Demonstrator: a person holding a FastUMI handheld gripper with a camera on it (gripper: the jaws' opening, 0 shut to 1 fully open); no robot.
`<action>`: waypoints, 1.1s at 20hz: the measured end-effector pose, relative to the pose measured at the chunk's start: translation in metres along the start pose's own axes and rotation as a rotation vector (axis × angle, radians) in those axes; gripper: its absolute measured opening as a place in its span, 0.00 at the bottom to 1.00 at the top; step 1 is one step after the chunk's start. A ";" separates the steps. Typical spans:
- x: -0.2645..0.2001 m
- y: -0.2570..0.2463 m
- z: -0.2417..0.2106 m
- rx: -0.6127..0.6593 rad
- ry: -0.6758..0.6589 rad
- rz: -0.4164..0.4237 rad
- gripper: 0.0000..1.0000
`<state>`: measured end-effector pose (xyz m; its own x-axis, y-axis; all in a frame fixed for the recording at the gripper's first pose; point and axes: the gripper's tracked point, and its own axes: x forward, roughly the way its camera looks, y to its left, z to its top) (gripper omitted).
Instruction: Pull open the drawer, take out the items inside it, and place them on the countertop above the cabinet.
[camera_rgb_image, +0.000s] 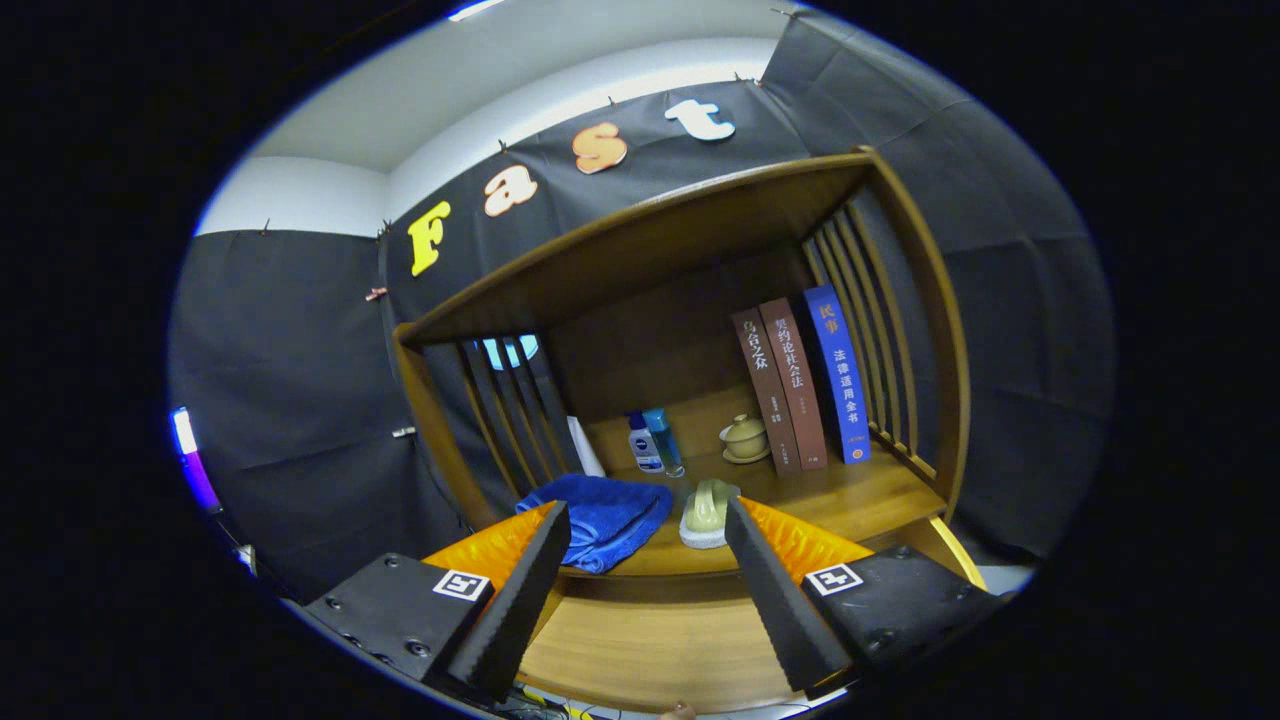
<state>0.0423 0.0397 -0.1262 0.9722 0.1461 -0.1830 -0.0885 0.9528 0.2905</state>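
Two items already sit on the countertop (850, 500) just beyond your fingers: a blue towel (605, 515) and a pale brush (706, 512) (likely out of the drawer). Your gripper (648, 530) hangs open and empty, fingers spread wide. The drawer (650, 640) seems to lie open below them; you cannot tell whether anything is left inside.
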 end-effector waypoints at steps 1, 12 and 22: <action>-0.014 -0.002 -0.009 -0.002 -0.021 -0.005 0.99; -0.099 -0.018 -0.141 -0.153 -0.001 -0.102 0.99; -0.089 -0.038 -0.212 -0.210 0.134 -0.200 0.99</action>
<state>-0.0864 0.0467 -0.3199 0.9389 -0.0291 -0.3431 0.0450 0.9982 0.0387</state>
